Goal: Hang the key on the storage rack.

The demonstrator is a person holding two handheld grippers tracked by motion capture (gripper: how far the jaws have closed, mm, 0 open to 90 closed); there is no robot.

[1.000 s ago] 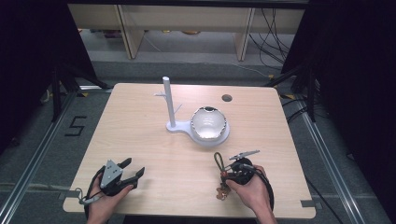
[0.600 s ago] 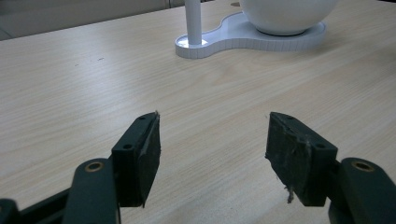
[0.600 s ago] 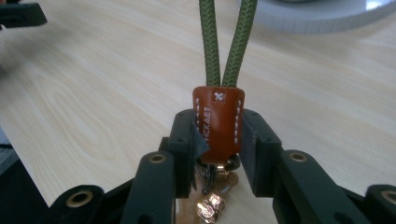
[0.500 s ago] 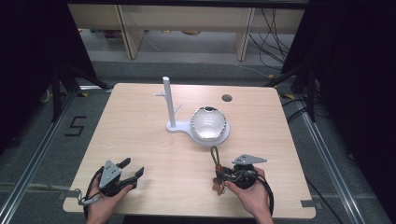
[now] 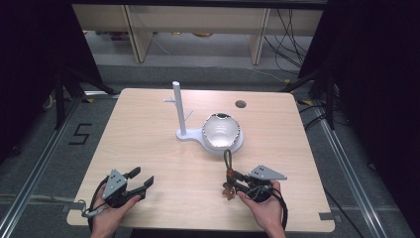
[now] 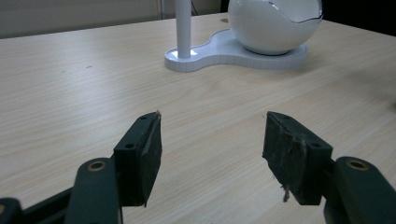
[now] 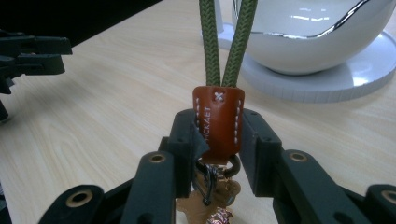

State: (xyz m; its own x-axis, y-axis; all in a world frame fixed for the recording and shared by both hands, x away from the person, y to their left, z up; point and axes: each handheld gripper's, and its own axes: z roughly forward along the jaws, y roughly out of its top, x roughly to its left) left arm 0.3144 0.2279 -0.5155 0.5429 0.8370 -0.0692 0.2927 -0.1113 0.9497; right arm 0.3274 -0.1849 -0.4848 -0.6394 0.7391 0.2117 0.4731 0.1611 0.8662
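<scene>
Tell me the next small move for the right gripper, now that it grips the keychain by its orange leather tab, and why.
Probably lift the keychain toward the white stand. The right gripper is shut on the orange leather tab, with the green cord loop pointing at the white stand's base; its small side pegs look suited to catching that loop. The left gripper stands open and apart.

Stitched leather tab (image 7: 218, 122), woven cord (image 7: 227, 42), glossy bowl (image 7: 317, 32).
</scene>
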